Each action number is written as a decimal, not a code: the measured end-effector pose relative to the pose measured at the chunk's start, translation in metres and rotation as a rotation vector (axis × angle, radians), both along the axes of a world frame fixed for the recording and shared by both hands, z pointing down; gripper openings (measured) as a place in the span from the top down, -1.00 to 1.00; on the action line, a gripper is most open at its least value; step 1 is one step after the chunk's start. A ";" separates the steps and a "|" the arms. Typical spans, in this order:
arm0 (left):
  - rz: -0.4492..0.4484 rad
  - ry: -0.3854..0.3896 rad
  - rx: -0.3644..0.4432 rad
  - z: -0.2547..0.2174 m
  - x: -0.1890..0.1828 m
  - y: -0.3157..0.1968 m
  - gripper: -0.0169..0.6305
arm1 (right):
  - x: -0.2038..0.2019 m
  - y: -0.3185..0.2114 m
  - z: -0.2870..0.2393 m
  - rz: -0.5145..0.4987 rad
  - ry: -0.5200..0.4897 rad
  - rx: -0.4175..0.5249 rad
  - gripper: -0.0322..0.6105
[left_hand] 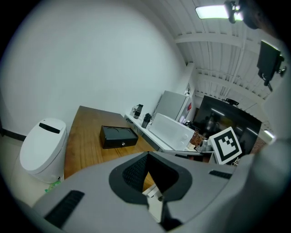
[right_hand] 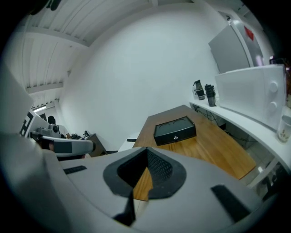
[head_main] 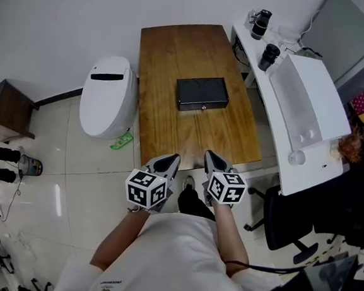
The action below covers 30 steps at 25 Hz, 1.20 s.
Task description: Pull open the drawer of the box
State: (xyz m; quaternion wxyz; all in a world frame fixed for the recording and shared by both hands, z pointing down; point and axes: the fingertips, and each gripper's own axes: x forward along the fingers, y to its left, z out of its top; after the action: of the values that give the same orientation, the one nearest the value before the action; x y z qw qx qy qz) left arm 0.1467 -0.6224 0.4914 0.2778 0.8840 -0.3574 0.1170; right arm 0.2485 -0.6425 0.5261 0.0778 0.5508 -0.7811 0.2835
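Well short of box (head_main: 202,94), I'm holding left gripper (head_main: 170,161) and right gripper (head_main: 210,157) closed, empty; box likely sliding if drawer (head_main: 202,105) pulled unbraced.

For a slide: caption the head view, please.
Left gripper and right gripper, shut and empty, hover at the wooden table's near edge, short of the closed black box.

Head view looks steeply down from above. Both gripper views face forward, low, sharing the tabletop (head_main: 170,64) and the distant box (head_main: 202,94).

Wooden table (head_main: 170,64), white bin (head_main: 107,97), black chair (head_main: 284,221)
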 end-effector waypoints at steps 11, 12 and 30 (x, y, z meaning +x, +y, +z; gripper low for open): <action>-0.029 -0.036 -0.034 0.027 0.026 -0.069 0.94 | 0.021 -0.076 0.024 -0.047 0.023 -0.019 0.94; -0.036 -0.041 -0.037 0.031 0.028 -0.076 0.94 | 0.022 -0.083 0.026 -0.053 0.028 -0.014 0.94; -0.092 -0.135 -0.146 0.098 0.065 -0.142 0.94 | 0.039 -0.182 0.118 -0.121 0.080 -0.156 0.83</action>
State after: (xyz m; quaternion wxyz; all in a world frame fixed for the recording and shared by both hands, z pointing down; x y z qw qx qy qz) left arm 0.2114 -0.7649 0.5891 0.3218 0.8341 -0.4062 0.1893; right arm 0.2879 -0.8249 0.6446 0.1686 0.5059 -0.7848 0.3159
